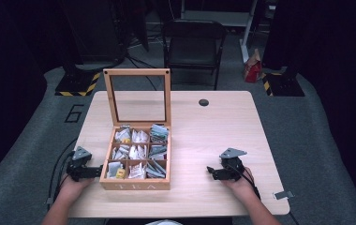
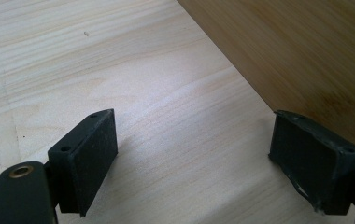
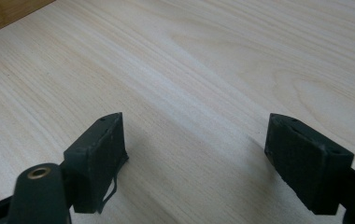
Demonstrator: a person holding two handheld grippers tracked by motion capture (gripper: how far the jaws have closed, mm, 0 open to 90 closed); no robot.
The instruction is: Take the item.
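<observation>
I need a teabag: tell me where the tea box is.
In the high view, the open wooden tea box sits on the table's left half, beside the left claw, its glass lid raised.

"TEA" in pale letters on the front wall of the wooden box [image 1: 135, 185], large "6" on the grey floor [image 1: 74, 113]

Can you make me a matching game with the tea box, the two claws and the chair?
Things:
1. tea box
2. left claw
3. right claw
4. chair

Places or states:
A. open, over bare table, away from the box
B. on the floor behind the table
C. lid standing up, packets in its compartments
D. open, right beside the box's wooden side

Pairs: 1-C, 2-D, 3-A, 4-B
</observation>
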